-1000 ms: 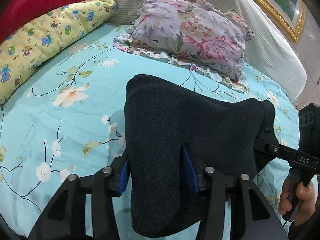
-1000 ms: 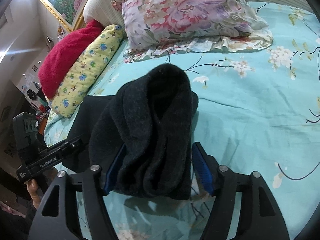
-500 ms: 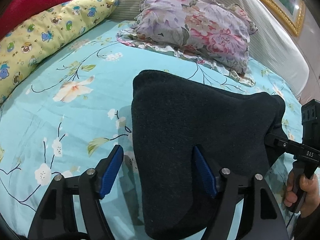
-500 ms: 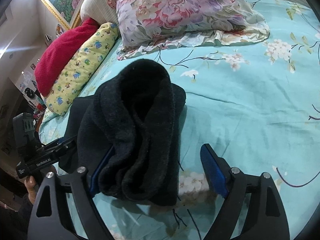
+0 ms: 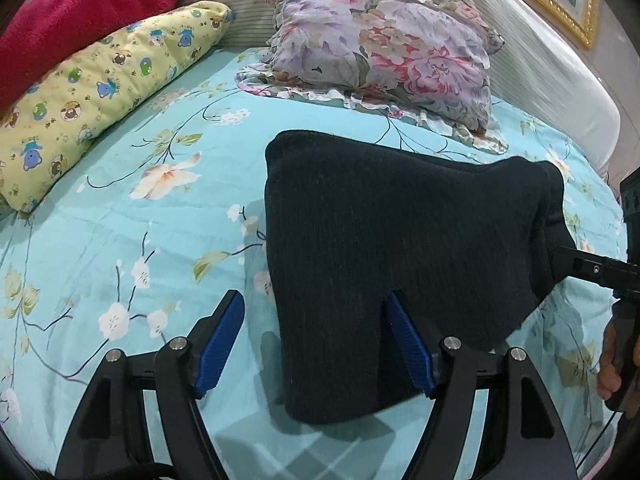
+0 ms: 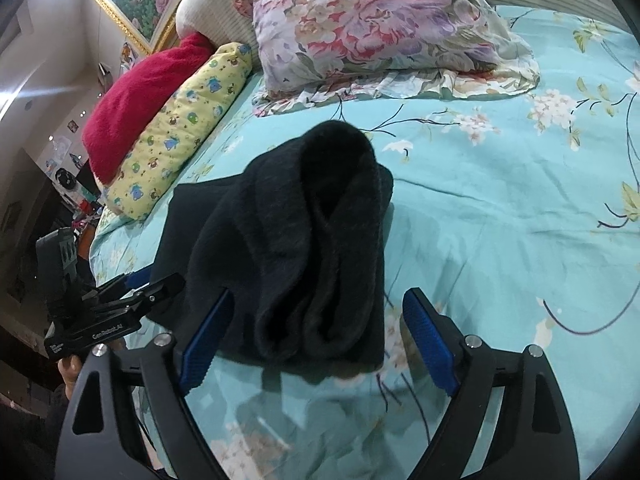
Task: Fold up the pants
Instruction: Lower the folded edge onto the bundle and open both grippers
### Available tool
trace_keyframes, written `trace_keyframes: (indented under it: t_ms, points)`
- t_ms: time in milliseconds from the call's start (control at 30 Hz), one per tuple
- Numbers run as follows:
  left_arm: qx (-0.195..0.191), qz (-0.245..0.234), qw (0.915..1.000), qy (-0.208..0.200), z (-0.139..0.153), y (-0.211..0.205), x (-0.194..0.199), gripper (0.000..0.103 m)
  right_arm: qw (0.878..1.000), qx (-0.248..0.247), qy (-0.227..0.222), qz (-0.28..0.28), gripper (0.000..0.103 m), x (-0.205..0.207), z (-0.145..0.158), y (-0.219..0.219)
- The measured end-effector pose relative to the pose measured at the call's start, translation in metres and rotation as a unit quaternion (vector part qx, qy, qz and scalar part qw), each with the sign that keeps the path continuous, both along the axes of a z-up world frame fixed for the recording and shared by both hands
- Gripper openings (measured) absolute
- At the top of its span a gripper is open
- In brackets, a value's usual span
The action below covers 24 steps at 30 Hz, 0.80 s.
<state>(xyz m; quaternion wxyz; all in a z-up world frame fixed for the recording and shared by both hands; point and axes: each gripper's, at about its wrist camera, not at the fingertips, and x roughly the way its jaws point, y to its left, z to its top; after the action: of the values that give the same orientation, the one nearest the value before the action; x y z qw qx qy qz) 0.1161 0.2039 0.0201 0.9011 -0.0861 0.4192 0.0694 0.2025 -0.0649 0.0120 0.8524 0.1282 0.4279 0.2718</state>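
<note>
both fingers [image 5: 224, 340] spread, pants [image 5: 400, 256] between

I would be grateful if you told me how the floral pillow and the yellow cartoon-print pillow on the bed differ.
The floral pillow bears large pink and lilac blooms; the yellow cartoon-print pillow bears small animal figures. The floral pillow has a ruffled edge, the yellow one none visible. The floral pillow looks squarish; the yellow one is long and bolster-like, with a red blanket behind it. Both lie on the turquoise floral sheet, beyond the folded dark pants.
</note>
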Motion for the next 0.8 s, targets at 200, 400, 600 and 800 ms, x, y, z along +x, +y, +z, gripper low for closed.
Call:
trace_keyframes:
  t_ms: [200, 400, 600, 800]
  points:
    - [0.017, 0.0, 0.9999, -0.004, 0.005, -0.005, -0.015, 0.075, 0.999, -0.033, -0.027, 0.027, 0.087, -0.023, 0.01, 0.011]
    - [0.024, -0.004, 0.9997, -0.003, 0.006, -0.008, -0.032, 0.079, 0.995, -0.074, -0.048, 0.05, 0.088, -0.046, 0.013, 0.024]
    - [0.034, -0.006, 0.9994, -0.001, 0.005, -0.011, -0.049, 0.08, 0.988, -0.107, -0.075, 0.076, 0.088, -0.069, 0.016, 0.037]
    - [0.056, -0.002, 0.9984, 0.001, 0.001, -0.013, -0.066, 0.08, 0.983, -0.137, -0.082, 0.089, 0.088, -0.081, 0.01, 0.05]
